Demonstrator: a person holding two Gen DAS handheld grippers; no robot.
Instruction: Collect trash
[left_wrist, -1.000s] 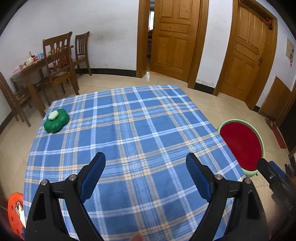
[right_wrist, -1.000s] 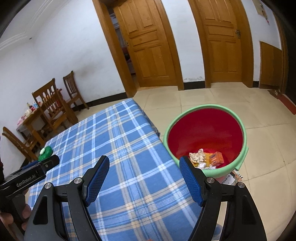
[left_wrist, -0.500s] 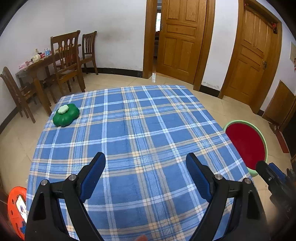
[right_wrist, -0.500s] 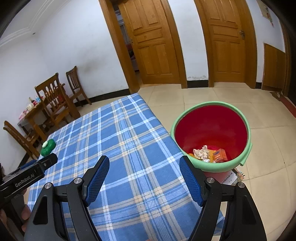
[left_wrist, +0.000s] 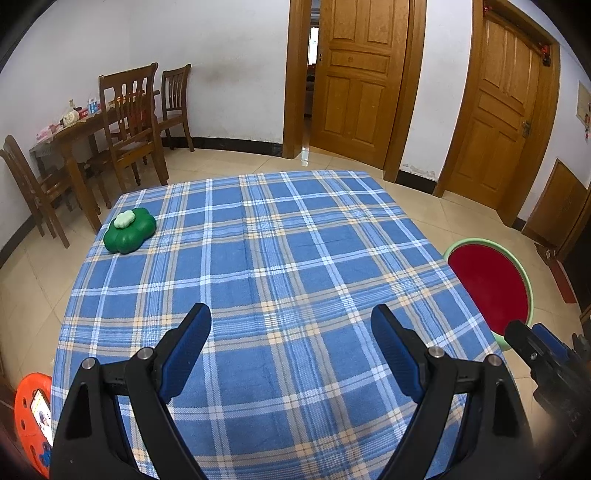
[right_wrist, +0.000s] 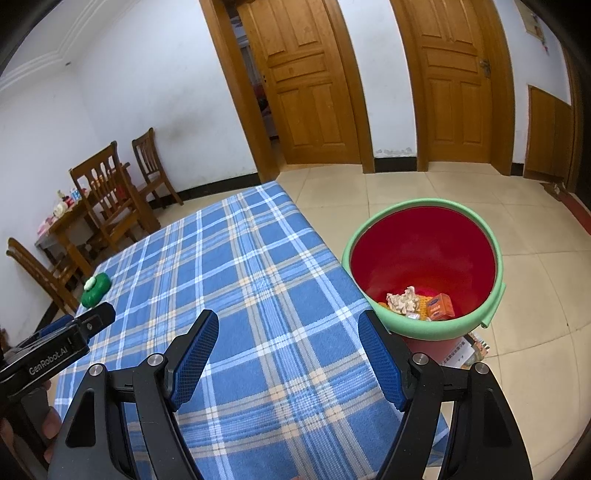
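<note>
A blue plaid table (left_wrist: 295, 258) fills both views; it shows at the left in the right wrist view (right_wrist: 236, 266). My left gripper (left_wrist: 291, 317) hangs open over its near part with nothing between the fingers. My right gripper (right_wrist: 288, 321) is open and empty too, above the table's right edge. Right of the table on the floor stands a bin (right_wrist: 424, 202) with a green rim and red inside, also seen in the left wrist view (left_wrist: 476, 242). Inside it lie crumpled paper (right_wrist: 402, 299) and an orange box (right_wrist: 439, 306). A green flower-shaped object (left_wrist: 129, 230) with a white top sits at the far left corner.
A wooden dining table with chairs (left_wrist: 125, 122) stands at the back left. Two wooden doors (left_wrist: 354, 74) line the far wall. An orange stool (left_wrist: 33, 413) with a phone on it sits at the lower left. Printed paper (right_wrist: 465, 350) lies under the bin.
Both views have shifted slightly: the green object and bin sit a little farther right in the left wrist view. Both pairs of jaws stay as wide as before, empty.
</note>
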